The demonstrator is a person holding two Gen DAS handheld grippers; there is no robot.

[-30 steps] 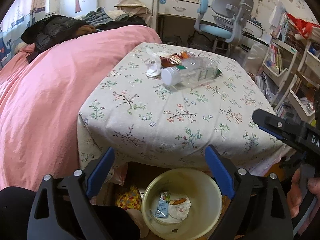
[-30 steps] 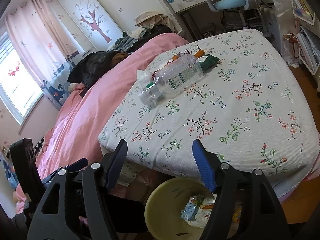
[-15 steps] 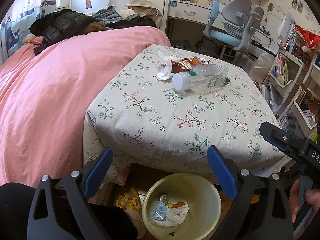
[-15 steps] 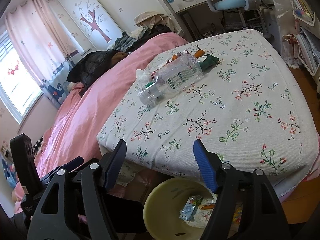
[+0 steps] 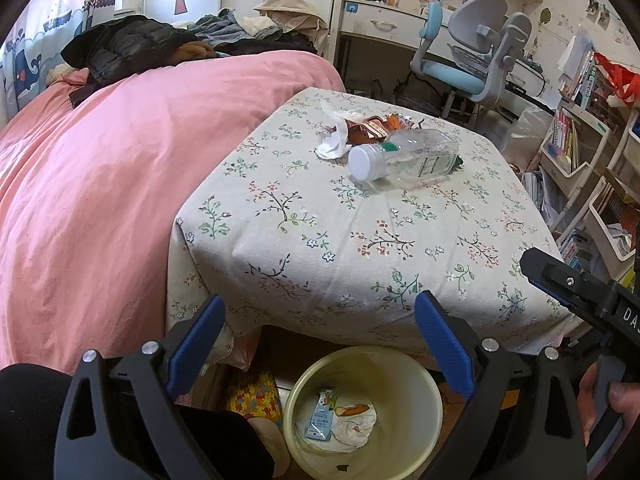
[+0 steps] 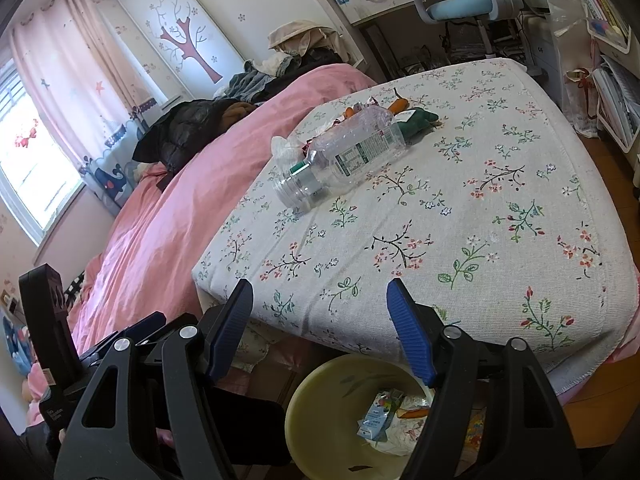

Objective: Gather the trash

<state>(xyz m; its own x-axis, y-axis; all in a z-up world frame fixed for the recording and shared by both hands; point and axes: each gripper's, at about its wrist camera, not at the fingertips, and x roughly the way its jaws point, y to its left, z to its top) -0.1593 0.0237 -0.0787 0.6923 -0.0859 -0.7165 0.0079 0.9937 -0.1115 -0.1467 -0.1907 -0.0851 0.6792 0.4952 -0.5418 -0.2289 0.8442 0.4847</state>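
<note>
Holding both tools low at the near edge of the table (image 5: 400, 248), you have each one spread wide with nothing between its blue pads. Your left tool (image 5: 316, 344) sits above the yellow bin (image 5: 424, 396) on the floor, and your right tool (image 6: 320, 320) is over that same bin (image 6: 308, 400), just in front of the flowered cloth.

The clear plastic bottle (image 5: 404, 158) lies on its side toward the far part of the table, its white cap (image 5: 362, 162) pointing toward you in the left view. In the right view the bottle (image 6: 344, 156) shows a printed label. Just behind it, touching or nearly so, is a crumpled white tissue (image 5: 336, 136) and a small heap of wrappers (image 5: 372, 128) in red and orange. A dark green piece (image 6: 416, 118) lies by the bottle's base.

Inside the bin you can see a small blue carton (image 5: 322, 418) and some crumpled white paper (image 5: 356, 422) already at the bottom.

A pink bedspread (image 5: 120, 160) runs along the table's left side.
</note>
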